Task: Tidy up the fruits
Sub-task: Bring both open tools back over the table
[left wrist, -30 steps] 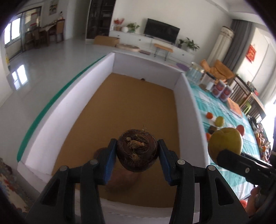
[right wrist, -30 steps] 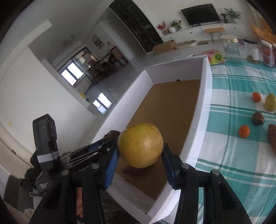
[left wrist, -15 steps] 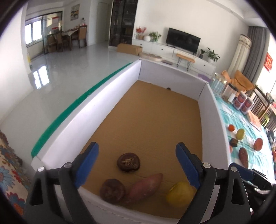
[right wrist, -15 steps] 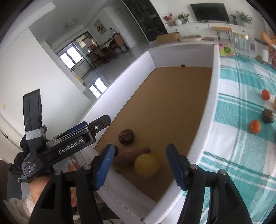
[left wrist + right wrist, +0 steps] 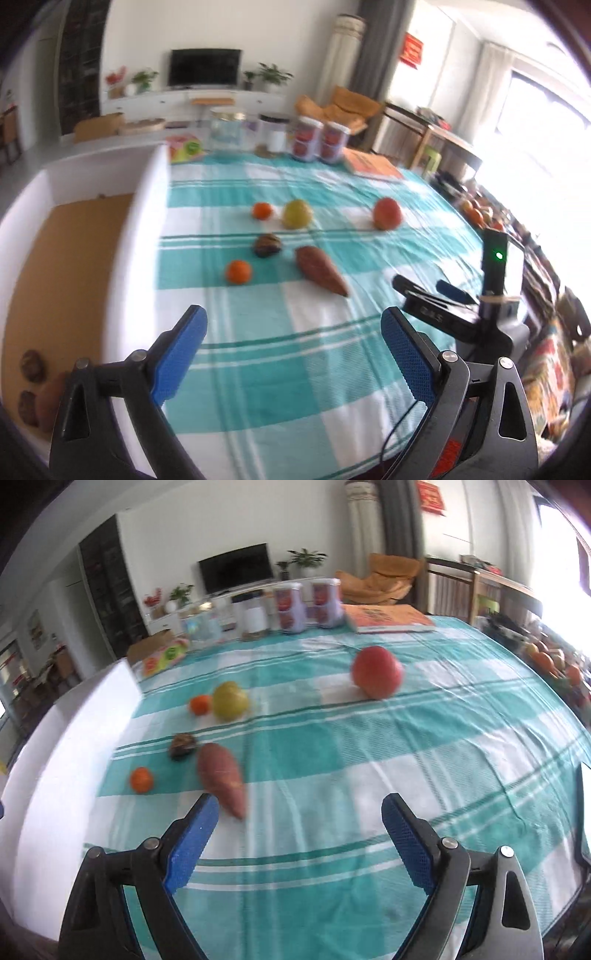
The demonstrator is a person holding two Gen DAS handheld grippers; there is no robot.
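Observation:
Both grippers are open and empty above the teal checked tablecloth. My left gripper (image 5: 293,345) faces a sweet potato (image 5: 320,270), a near orange (image 5: 238,271), a dark brown fruit (image 5: 266,245), a far orange (image 5: 262,211), a yellow fruit (image 5: 297,214) and a red fruit (image 5: 386,213). The white-walled box (image 5: 138,229) lies to the left, with brown fruits (image 5: 31,365) in its near corner. My right gripper (image 5: 299,836) sits just short of the sweet potato (image 5: 221,775), and also shows in the left wrist view (image 5: 443,299).
Jars (image 5: 317,142), a clear container (image 5: 226,131) and an orange book (image 5: 371,167) stand along the table's far edge. A colourful packet (image 5: 184,148) lies by the box's far corner. The table's edge curves away on the right (image 5: 576,812).
Both grippers let go of their fruits into the box, opened, and swung right from the box to face the fruits on the tablecloth.

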